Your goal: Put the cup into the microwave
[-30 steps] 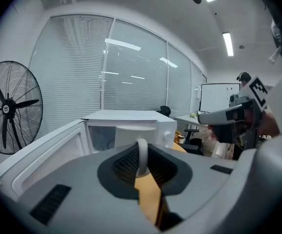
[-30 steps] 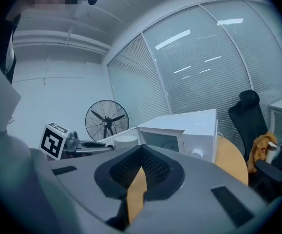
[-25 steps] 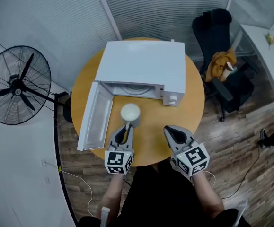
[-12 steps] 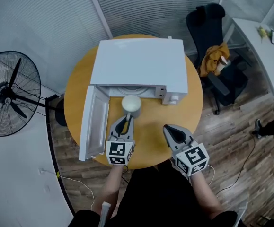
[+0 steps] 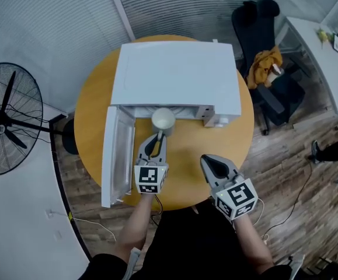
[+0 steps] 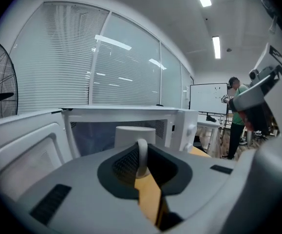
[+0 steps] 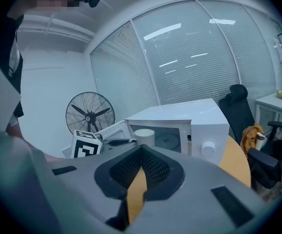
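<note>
- Cup (image 5: 163, 119), clamped by its handle in the left gripper (image 5: 157, 139), has been carried forward and is now at the microwave (image 5: 174, 77) mouth.
- Door (image 5: 115, 156) is open, so only the final push inside is judged left.
- Right gripper (image 5: 211, 163) is closed on nothing and held back.

**Office Corner Around a Round Table**

A round wooden table (image 5: 186, 174) stands on a plank floor (image 5: 285, 168) before windows with closed white blinds (image 5: 186, 4). A black standing fan (image 5: 5, 118) is at the left. At the right, a black office chair (image 5: 271, 22) carries an orange-yellow garment (image 5: 263, 63), near a white desk (image 5: 314, 48). Farther off, a person (image 6: 237, 118) stands by a whiteboard (image 6: 208, 97).
</note>
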Available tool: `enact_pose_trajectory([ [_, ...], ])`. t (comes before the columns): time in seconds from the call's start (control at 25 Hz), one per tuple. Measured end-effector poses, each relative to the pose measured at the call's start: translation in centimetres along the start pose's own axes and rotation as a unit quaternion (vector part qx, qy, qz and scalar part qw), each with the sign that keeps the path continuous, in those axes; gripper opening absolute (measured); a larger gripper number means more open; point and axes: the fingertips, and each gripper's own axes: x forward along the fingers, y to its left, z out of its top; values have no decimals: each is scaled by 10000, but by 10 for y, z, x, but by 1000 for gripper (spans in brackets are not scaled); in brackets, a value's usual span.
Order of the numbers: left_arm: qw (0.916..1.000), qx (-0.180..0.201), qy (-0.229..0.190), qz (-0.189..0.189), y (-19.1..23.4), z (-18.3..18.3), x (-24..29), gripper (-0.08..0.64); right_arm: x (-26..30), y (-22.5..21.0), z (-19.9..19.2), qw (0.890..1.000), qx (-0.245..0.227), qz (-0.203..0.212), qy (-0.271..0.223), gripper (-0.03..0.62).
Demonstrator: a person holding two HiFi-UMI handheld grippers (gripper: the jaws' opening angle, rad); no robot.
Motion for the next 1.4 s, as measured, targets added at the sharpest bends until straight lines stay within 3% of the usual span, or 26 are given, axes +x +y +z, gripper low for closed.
enact_pose_trajectory([
  [0.48,9998,-146,100,-83,25,-33,44,38,19,-3,-9,9993,135,-299,157,9],
  [0.92,9991,-390,144,-86,36,-42,67,38,24,-6,-16,9985,240,-414,247,9],
  [1.4,9997,-191,127,28,44,-43,89,40,28,-9,-18,9983,289,-435,268,9],
])
